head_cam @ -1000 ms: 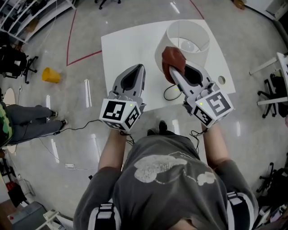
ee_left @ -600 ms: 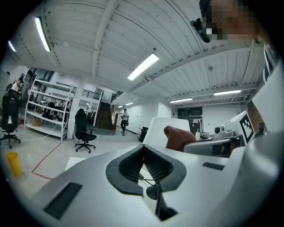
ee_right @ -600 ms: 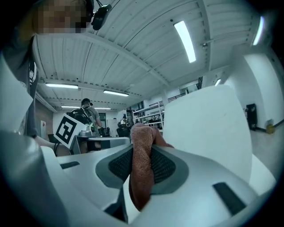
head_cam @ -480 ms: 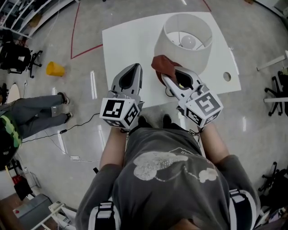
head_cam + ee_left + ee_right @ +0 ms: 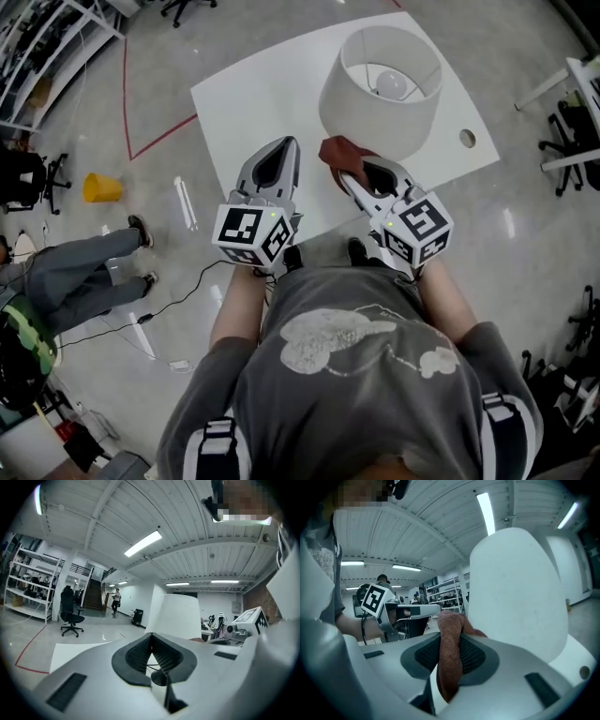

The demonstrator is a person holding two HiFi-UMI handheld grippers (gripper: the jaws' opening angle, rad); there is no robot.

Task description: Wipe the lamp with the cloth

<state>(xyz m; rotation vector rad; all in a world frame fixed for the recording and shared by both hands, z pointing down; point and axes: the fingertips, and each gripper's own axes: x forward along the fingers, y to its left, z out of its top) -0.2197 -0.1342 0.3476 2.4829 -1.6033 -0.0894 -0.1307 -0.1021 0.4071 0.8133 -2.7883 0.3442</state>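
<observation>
My right gripper (image 5: pixel 450 641) has its jaws clamped on the cloth (image 5: pixel 449 660). The rust-brown fabric runs up between the two ribbed pads, bunches above the tips and hangs out below them. The cloth sits just beside the lamp (image 5: pixel 515 597), low on the near side of its white shade; from this view it looks pressed to the shade, but I cannot be certain of contact.

My left gripper (image 5: pixel 151 638) has its jaws closed tip to tip with nothing between them. It is held to the left of the lamp, apart from it, over the near edge of the table (image 5: pixel 253 94).

The head view gives me what neither gripper view does: I look down into the shade and see the bulb (image 5: pixel 392 84). It also shows the right gripper coming at the lamp from the near side. The right gripper view alone shows the cloth inside the jaws (from above, the gripper body covers most of it).

The lamp's foot is hidden under the shade in the head view. Through the gap below the left jaws I make out a thin black cord (image 5: pixel 157 667) on the table; the dark round shape beside it I cannot identify.
</observation>
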